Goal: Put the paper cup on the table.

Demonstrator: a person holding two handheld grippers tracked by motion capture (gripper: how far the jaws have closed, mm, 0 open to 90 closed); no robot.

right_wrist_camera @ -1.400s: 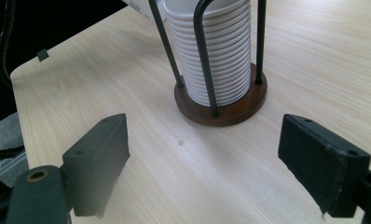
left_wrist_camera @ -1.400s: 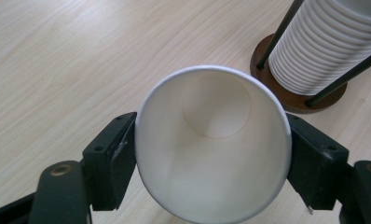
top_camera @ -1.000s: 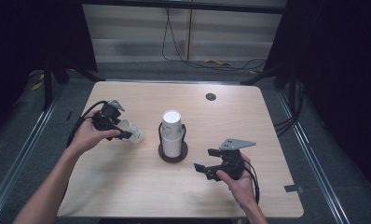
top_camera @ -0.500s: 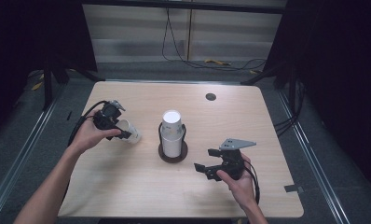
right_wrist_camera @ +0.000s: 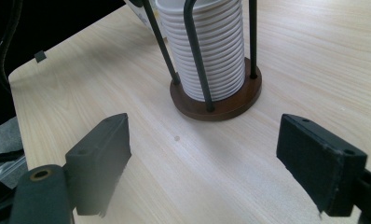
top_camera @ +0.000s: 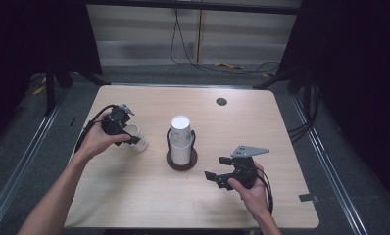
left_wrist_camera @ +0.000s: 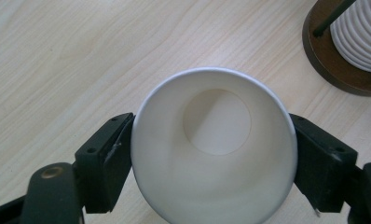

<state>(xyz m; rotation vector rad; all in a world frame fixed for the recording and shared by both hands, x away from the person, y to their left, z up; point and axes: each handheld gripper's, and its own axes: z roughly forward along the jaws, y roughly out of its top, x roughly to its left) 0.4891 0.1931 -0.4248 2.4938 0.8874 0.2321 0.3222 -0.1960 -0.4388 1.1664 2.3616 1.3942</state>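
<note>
The left gripper [top_camera: 125,136] grips a single white paper cup [left_wrist_camera: 214,149], its two black jaws pressed against opposite sides of the cup's wall just under the rim; the cup's open mouth faces the left gripper view, with the round bottom visible inside; in the high view the cup [top_camera: 136,140] sits left of the table's centre, tilted in the person's left hand [top_camera: 97,142], though whether it touches the light wooden table [top_camera: 134,196] I cannot tell. Just beside it, near the centre, stands a tall stack of white paper cups [top_camera: 181,139] inside a dark wire holder on a round brown wooden base [right_wrist_camera: 218,105]. The right gripper [top_camera: 221,170] hovers near the front right of that base; its jaws stand wide apart with nothing between them, having just eased slightly inward; a small dark round disc [top_camera: 221,101] lies well apart near the far edge.
</note>
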